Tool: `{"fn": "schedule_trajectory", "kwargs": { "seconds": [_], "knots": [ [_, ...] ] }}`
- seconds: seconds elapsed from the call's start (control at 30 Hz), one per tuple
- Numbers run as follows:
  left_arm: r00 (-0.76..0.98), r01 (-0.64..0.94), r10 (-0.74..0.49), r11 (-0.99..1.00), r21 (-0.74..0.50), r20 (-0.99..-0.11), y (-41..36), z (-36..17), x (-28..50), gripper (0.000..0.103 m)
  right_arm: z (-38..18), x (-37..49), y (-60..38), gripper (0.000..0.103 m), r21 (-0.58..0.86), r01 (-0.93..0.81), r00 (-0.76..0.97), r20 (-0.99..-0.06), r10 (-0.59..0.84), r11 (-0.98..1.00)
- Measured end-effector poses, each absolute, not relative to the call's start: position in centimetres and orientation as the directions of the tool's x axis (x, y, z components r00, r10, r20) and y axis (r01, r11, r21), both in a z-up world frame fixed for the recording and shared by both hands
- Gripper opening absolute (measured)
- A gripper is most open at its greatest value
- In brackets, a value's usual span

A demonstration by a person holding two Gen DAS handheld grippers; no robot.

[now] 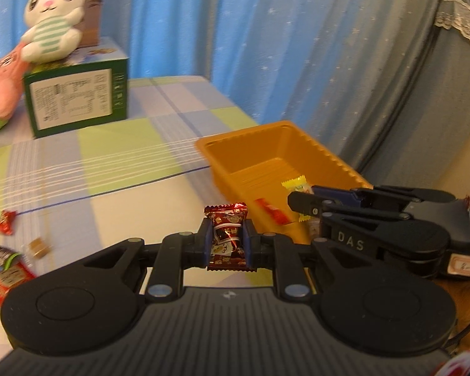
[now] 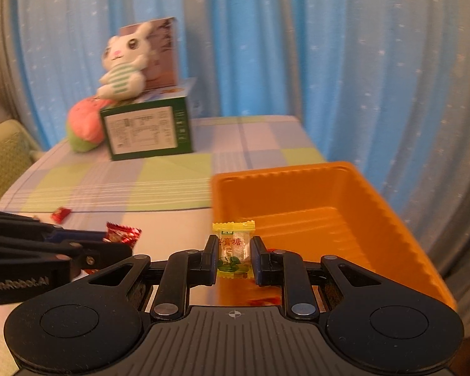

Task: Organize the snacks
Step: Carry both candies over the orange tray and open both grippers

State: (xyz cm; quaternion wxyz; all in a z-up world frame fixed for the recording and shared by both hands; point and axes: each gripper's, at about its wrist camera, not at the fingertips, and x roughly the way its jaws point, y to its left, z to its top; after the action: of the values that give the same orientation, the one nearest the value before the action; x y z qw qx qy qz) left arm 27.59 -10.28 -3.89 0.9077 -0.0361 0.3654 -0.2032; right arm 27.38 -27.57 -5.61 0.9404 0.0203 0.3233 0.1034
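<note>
The orange plastic tray lies just beyond the right gripper, which pinches a yellow wrapped candy. The left gripper, left of the tray, clamps a dark red wrapped candy.

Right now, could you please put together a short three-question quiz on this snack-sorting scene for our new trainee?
1. True or false: the left gripper is shut on a dark red candy.
2. Multiple choice: what does the right gripper hold? A) a brown cube B) a yellow candy C) nothing
3. Fill in: the plush rabbit sits on top of the ____ box.

Key
1. True; the wrapper is pinched between its pads.
2. B; it hangs at the near edge of the orange tray.
3. Green.
</note>
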Motion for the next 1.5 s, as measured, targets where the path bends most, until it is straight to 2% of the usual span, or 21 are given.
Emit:
{"fn": "schedule_trajectory", "kwargs": {
  "seconds": [0.37, 1.1, 1.13, 1.17, 1.2, 1.23, 1.5],
  "knots": [
    [0.631, 0.394, -0.446, 0.889, -0.234, -0.635, -14.1, -3.9, 28.8, 0.017, -6.4, 27.5, -33.0, 0.022, 0.106, -0.001, 0.759, -0.647, 0.070, 0.994],
    [0.594, 0.420, -0.519, 0.852, -0.313, -0.615, -17.3, -5.0, 32.0, 0.018, -7.1, 28.1, -37.2, 0.022, 0.171, 0.149, 0.730, -0.683, 0.008, 0.974],
    [0.585, 0.428, -0.540, 0.839, -0.335, -0.604, -17.2, -5.1, 32.1, 0.019, -7.1, 28.1, -37.2, 0.022, 0.174, 0.149, 0.730, -0.683, 0.010, 0.973],
    [0.579, 0.430, -0.553, 0.832, -0.352, -0.599, -17.1, -5.1, 32.2, 0.025, -7.1, 28.1, -37.1, 0.022, 0.177, 0.149, 0.730, -0.683, 0.012, 0.973],
    [0.579, 0.423, -0.554, 0.831, -0.360, -0.598, -17.0, -5.1, 32.3, 0.038, -7.1, 28.1, -37.1, 0.022, 0.182, 0.149, 0.731, -0.683, 0.016, 0.972],
    [0.589, 0.416, -0.543, 0.839, -0.353, -0.598, -17.0, -5.1, 32.2, 0.041, -7.1, 28.1, -37.1, 0.022, 0.186, 0.148, 0.730, -0.683, 0.020, 0.971],
    [0.629, 0.341, -0.448, 0.893, -0.292, -0.635, -15.3, -5.2, 32.2, 0.041, -6.9, 28.1, -37.1, 0.022, 0.234, 0.130, 0.741, -0.668, 0.062, 0.964]
  ]
}}
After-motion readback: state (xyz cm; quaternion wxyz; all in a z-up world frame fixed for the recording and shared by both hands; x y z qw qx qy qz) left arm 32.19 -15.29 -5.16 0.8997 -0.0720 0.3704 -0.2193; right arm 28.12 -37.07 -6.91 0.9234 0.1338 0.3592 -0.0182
